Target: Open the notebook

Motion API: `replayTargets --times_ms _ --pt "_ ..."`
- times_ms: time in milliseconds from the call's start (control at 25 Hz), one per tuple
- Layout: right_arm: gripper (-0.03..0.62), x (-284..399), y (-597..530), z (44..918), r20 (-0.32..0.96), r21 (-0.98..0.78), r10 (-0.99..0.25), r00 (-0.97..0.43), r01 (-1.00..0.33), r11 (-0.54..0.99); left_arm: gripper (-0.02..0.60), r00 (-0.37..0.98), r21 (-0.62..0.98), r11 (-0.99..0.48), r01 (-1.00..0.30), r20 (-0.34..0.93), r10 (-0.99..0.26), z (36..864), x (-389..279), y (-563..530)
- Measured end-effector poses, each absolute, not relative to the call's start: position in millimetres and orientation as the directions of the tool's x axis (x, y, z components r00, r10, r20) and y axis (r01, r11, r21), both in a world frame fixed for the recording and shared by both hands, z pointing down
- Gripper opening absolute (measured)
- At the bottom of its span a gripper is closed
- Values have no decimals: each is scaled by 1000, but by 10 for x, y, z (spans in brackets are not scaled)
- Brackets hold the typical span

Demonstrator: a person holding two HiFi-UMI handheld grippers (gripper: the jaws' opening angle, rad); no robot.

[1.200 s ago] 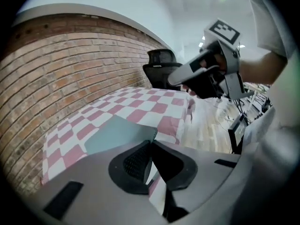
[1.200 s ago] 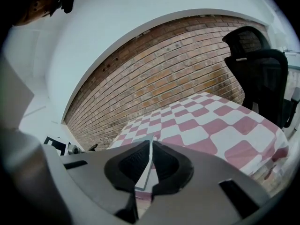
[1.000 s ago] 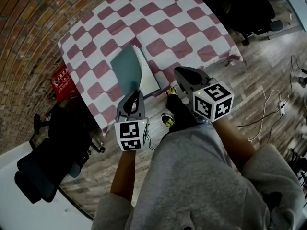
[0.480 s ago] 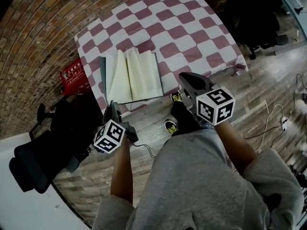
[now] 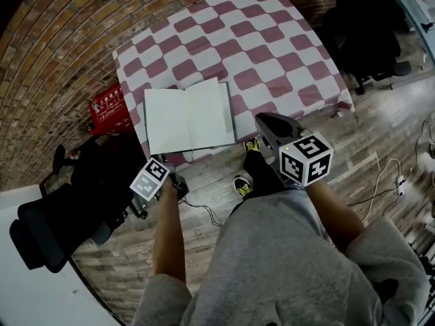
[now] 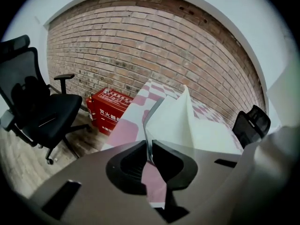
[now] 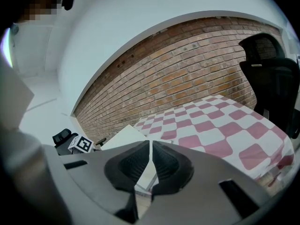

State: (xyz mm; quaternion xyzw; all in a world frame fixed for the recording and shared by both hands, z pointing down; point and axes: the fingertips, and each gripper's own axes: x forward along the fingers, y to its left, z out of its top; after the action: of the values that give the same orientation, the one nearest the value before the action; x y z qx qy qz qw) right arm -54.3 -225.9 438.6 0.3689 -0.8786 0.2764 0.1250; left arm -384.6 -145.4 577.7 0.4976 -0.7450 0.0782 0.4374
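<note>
Notebook [image 5: 189, 116] lies open on the surface [image 5: 272, 53], at its near left corner, both blank pages facing up. A second ago its grey-green cover was only half raised, with the left gripper [image 6: 149, 143] at its near edge. Half a second ago the pages were still arched, and they are now flat in the head view. From the left gripper view one leaf looks lifted near the spine, so I can't tell if it has fully settled.

Left gripper has come off the notebook. It is now out to the left, past the surface edge and over the wooden floor [image 5: 204, 250], with its marker cube rolled round. Its jaws are closed with nothing clamped between them.

Right gripper [image 7: 150, 142] has barely shifted. It hangs near the notebook's right edge, above the near edge of the surface, with its jaws together and empty.

Around:
- red box [image 5: 109, 107] on the floor against the brick wall [image 5: 47, 60], left of the surface
- black chair [image 5: 61, 216] close to the left gripper
- second chair [image 5: 360, 32] at the far right
- cables [image 5: 387, 155] loose on the floor at right
- person's shoes [image 5: 241, 182] under the near edge, between the two grippers
</note>
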Motion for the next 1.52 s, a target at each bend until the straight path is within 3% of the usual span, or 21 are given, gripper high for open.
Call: replayTargets --times_ms 240,480,600,720,800,1080,1520 --pt "37 -645 -2342 4423 434 -400 -556 -709 -705 586 64 -74 304 496 -813 792 -606 5980 -3928 -1435" --pt "37 -838 -2369 4457 444 -401 -511 -736 -673 621 78 49 439 410 -800 728 -684 5928 -3904 -1429" --pt "37 -932 -2354 4464 448 -400 -493 -746 -660 636 163 38 411 393 -822 730 -683 5897 -3971 -1287" --pt "37 -1021 -2324 4467 448 -400 -476 -757 -646 650 299 -28 342 389 -855 720 -693 5824 -4059 -1108" --pt "37 -1066 -2300 4464 446 -401 -468 -763 -638 657 329 -43 338 375 -863 691 -722 5775 -4072 -1030" --pt "37 -1052 -2195 4430 435 -398 -472 -767 -634 663 333 7 286 216 -934 618 -786 5505 -3799 -1152" --pt "37 -676 -2020 4178 388 -357 -560 -732 -679 641 333 204 301 -64 -952 463 -862 4798 -2909 -1266"
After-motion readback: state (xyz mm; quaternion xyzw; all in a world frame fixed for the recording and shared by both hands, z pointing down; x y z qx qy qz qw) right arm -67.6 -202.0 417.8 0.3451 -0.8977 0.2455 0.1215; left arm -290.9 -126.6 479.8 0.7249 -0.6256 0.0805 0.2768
